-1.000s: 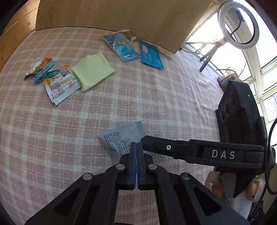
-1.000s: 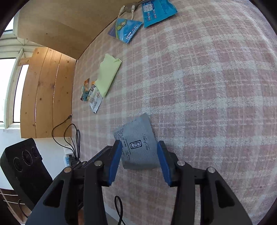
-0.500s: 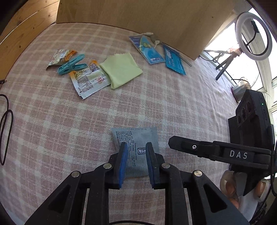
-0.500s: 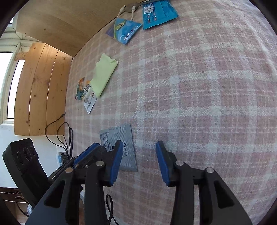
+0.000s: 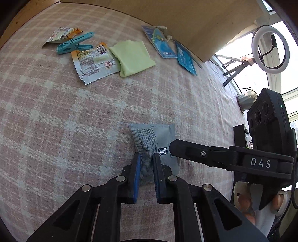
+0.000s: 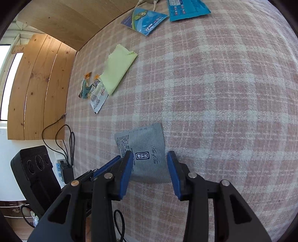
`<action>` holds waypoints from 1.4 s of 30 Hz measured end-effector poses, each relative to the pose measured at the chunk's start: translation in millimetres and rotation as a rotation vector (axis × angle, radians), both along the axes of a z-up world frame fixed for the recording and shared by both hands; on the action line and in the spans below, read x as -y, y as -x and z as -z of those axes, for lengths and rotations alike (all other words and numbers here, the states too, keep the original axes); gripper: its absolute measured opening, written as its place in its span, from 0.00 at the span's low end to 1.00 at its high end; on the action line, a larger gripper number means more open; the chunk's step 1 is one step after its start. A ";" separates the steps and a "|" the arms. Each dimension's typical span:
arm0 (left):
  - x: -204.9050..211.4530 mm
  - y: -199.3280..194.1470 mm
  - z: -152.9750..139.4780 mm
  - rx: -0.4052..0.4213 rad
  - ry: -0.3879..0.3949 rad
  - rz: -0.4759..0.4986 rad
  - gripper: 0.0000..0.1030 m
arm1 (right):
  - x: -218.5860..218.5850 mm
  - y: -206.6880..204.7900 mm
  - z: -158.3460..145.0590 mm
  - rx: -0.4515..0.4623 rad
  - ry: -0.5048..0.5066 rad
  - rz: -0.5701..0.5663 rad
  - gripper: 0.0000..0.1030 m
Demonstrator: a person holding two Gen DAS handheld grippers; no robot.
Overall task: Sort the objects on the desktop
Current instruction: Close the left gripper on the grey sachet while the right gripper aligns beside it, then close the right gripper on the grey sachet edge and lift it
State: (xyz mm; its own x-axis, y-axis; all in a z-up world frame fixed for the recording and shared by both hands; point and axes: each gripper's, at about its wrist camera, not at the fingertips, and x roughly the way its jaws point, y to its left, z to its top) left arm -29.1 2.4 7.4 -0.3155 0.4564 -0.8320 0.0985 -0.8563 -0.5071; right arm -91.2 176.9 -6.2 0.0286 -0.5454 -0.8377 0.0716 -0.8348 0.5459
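A grey tea sachet [image 5: 152, 137] lies on the pink checked tablecloth [image 5: 55, 115]. My left gripper [image 5: 147, 160] has its jaws closing on the sachet's near edge, and the foil puckers between the blue pads. In the right wrist view the same sachet [image 6: 147, 141] sits between the spread jaws of my right gripper [image 6: 150, 162], which is open and does not press on it. One right finger [image 5: 186, 150] reaches across from the right, just over the sachet.
At the far side lie a green cloth [image 5: 132, 57], a teal clip [image 5: 74, 43], snack wrappers [image 5: 95, 63] and two blue packets [image 5: 186, 57] before a wooden board [image 5: 186, 16]. Black cables [image 6: 63, 141] hang off the table's left edge. A ring light [image 5: 270, 50] stands beyond.
My left jaws opened from shut, slid forward and down over the sachet's near edge, then narrowed on it. The right gripper drifted off the sachet and came back astride it, still open.
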 end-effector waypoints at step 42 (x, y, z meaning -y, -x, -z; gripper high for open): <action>7.1 34.2 -15.8 0.001 0.067 0.161 0.19 | -41.3 -49.0 1.4 0.072 0.088 0.283 0.35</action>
